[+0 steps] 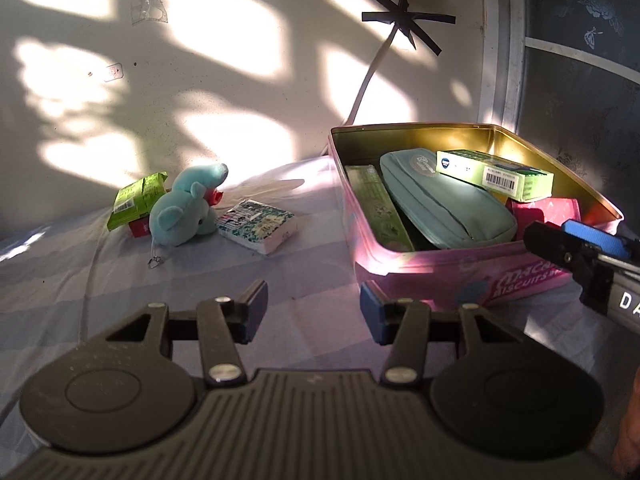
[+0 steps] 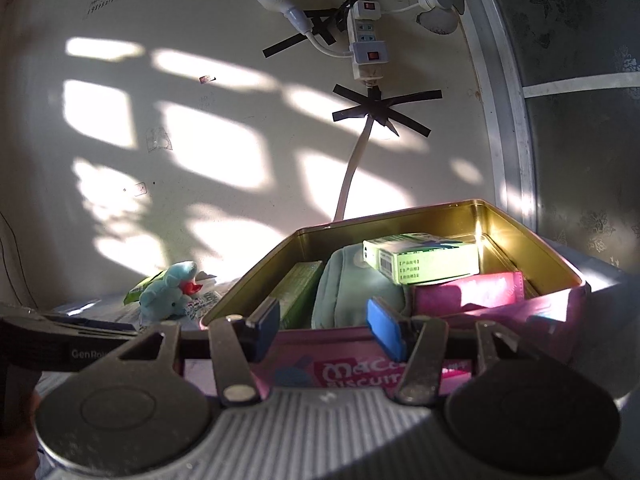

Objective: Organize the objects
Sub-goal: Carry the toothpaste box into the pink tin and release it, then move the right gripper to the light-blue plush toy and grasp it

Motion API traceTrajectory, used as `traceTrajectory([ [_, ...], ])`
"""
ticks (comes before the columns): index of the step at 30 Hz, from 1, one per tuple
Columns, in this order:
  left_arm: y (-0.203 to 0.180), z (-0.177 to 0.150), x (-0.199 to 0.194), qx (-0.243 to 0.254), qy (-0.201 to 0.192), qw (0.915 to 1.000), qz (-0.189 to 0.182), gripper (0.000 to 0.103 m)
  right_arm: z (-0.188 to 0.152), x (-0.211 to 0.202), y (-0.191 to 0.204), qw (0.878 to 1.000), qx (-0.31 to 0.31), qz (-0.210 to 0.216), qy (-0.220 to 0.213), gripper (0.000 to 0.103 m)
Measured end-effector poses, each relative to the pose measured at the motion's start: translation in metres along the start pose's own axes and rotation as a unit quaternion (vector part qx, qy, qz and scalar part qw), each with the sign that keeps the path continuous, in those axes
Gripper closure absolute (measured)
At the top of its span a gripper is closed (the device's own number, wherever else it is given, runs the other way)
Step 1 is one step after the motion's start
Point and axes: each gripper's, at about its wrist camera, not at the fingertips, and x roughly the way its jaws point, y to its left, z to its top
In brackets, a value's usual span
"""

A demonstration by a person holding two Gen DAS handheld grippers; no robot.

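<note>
A pink biscuit tin stands open on the bed, holding a teal pouch, a light green box on top, a long green box and a pink item. My left gripper is open and empty, low over the sheet left of the tin's near corner. My right gripper is open and empty at the tin's near wall; its tip shows in the left wrist view. Left of the tin lie a teal plush, a patterned tissue pack and a green packet.
The bed sheet has grey-blue checks. A wall with a taped power strip and cable stands behind. A window frame is at right. A small red box lies under the green packet.
</note>
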Motion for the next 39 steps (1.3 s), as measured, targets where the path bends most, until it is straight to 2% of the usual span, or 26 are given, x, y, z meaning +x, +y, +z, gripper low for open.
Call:
traceTrajectory([
  [11, 0.032, -0.030, 0.002, -0.015, 0.016, 0.9996, 0.017, 0.049, -0.020, 0.009, 0.041, 0.998, -0.033, 0.040, 0.045, 0.053],
  [20, 0.065, -0.046, 0.007, -0.032, 0.025, 0.9977, 0.053, 0.048, -0.030, 0.021, 0.067, 0.994, -0.056, 0.062, 0.076, 0.053],
  [32, 0.119, -0.054, 0.010, -0.066, 0.031, 0.9931, 0.092, 0.048, -0.042, 0.038, 0.109, 0.984, -0.104, 0.099, 0.102, 0.053],
  [39, 0.150, -0.048, 0.012, -0.082, 0.024, 0.9897, 0.114, 0.048, -0.046, 0.049, 0.132, 0.978, -0.127, 0.119, 0.115, 0.052],
])
